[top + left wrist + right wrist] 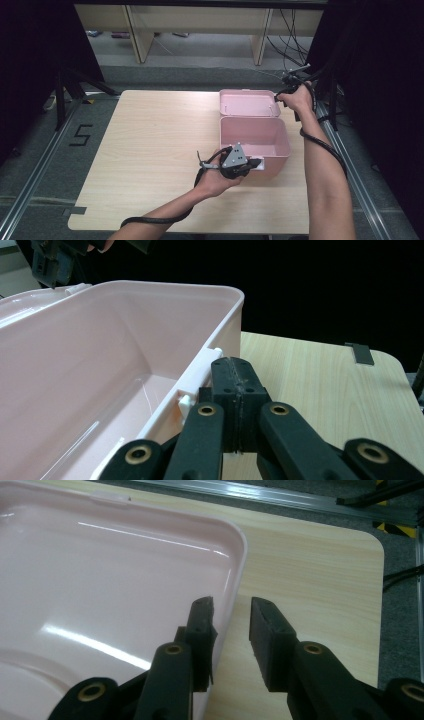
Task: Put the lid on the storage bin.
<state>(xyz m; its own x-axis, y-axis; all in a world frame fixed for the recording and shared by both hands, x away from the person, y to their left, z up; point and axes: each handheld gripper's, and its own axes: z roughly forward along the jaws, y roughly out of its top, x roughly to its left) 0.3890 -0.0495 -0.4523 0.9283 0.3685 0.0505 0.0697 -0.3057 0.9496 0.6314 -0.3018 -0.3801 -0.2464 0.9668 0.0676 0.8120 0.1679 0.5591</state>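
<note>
Straddling the lid's rim (235, 580), right gripper (231, 611) fingers stand apart.

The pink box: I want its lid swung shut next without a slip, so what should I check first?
1. Left tongs shut beside the white latch on the front wall: ok; real grip: cannot tell.
2. Right tongs astride the lid rim: ok.
3. Right pads pressing the rim: not ok, gap visible.
4. Pink box inside empty: ok.
5. Box fully on the table: ok.
</note>
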